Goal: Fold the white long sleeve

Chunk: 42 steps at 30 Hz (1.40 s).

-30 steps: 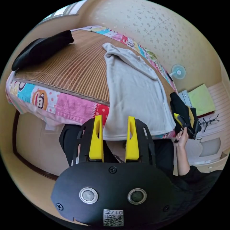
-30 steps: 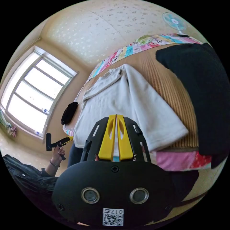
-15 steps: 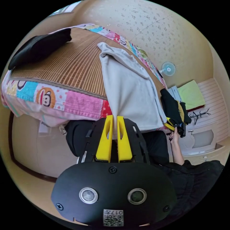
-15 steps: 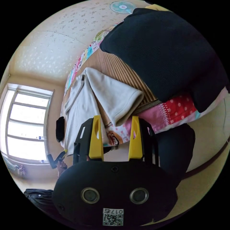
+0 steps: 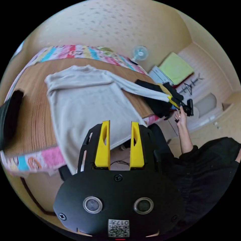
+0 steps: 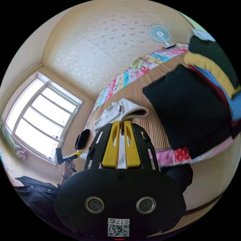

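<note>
The white long sleeve shirt (image 5: 85,100) lies spread on a bamboo mat (image 5: 32,120) on the bed, its hem hanging over the near edge. My left gripper (image 5: 120,124) hovers open at that hem, with cloth seen behind the gap. One sleeve (image 5: 140,91) stretches out sideways to my right gripper (image 5: 175,101), held in a person's hand. In the right gripper view the right gripper (image 6: 121,123) is shut on the sleeve's cuff end (image 6: 133,111), white cloth between the jaws. The left gripper (image 6: 67,157) appears far left in a hand.
A black folded garment (image 6: 190,108) and a stack of coloured clothes (image 6: 213,65) lie on the mat beside the sleeve. Another black garment (image 5: 10,115) sits at the mat's other end. A patchwork quilt (image 5: 32,158) edges the bed. A fan (image 5: 140,52) and a window (image 6: 37,113) are beyond.
The left gripper, shut at the hem half a second ago, now stands open. The right gripper, open then, has shut on the sleeve end and drawn it out sideways.
</note>
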Tool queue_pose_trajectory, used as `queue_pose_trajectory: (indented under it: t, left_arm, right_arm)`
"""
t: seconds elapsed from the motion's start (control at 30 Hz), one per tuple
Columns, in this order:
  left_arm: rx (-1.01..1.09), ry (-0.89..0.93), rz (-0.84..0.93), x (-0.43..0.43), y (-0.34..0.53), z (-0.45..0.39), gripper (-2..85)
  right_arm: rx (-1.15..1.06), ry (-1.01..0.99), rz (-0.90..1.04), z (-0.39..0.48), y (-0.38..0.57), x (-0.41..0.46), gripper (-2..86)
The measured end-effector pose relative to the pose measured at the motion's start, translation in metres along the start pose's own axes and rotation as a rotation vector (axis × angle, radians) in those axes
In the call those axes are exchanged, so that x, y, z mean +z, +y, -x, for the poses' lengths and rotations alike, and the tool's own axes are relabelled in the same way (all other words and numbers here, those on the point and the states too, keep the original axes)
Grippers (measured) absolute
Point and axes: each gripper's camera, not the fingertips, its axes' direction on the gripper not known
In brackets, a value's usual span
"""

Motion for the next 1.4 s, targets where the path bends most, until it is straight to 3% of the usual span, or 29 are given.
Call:
queue_pose_trajectory:
  t: [0.17, 0.4, 0.53, 0.63, 0.73, 0.83, 0.9, 0.97, 1.07, 1.13, 1.2, 1.4]
  left_arm:
    - [0.302, -0.010, 0.023, 0.062, -0.100, -0.116, 16.8]
    - [0.398, -0.126, -0.144, 0.108, -0.209, -0.205, 19.3]
    - [0.401, -0.146, -0.304, 0.106, -0.248, -0.222, 6.7]
    - [0.352, -0.138, -0.416, 0.069, -0.280, -0.187, 3.9]
    - [0.170, 0.059, -0.490, 0.006, -0.310, -0.083, 3.7]
    - [-0.182, 0.281, -0.702, -0.054, -0.269, 0.070, 3.9]
    - [-0.308, 0.269, -0.790, -0.074, -0.223, 0.146, 4.1]
    - [-0.496, 0.139, -0.746, -0.072, -0.162, 0.230, 4.7]
    - [-0.778, 0.219, -0.621, -0.030, -0.085, 0.316, 7.2]
    - [-0.819, 0.300, -0.611, -0.014, -0.054, 0.339, 9.0]
    - [-0.795, 0.296, -0.620, -0.015, -0.042, 0.344, 10.7]
    - [-0.648, 0.051, -0.587, -0.044, -0.082, 0.320, 14.7]
  right_arm:
    - [-0.132, -0.052, -0.006, 0.046, -0.047, 0.003, 2.7]
    - [-0.328, -0.101, 0.064, 0.116, -0.105, 0.025, 2.0]
    - [-0.385, -0.065, 0.036, 0.135, -0.114, 0.028, 1.4]
    - [-0.331, -0.006, -0.179, 0.120, -0.101, 0.004, 0.9]
    - [-0.224, -0.070, -0.276, 0.082, -0.078, 0.021, 0.6]
    - [-0.127, -0.110, -0.034, 0.045, -0.071, 0.101, 0.6]
    - [-0.092, -0.176, 0.105, 0.017, -0.056, 0.168, 0.6]
    - [-0.077, -0.176, 0.157, -0.006, -0.041, 0.218, 0.8]
    - [0.100, -0.203, 0.302, -0.047, -0.030, 0.289, 1.2]
    - [0.094, -0.297, 0.231, -0.049, -0.034, 0.299, 1.7]
    - [0.060, -0.245, 0.183, -0.035, -0.057, 0.308, 3.3]
    - [-0.072, 0.005, 0.263, 0.006, -0.138, 0.371, 15.0]
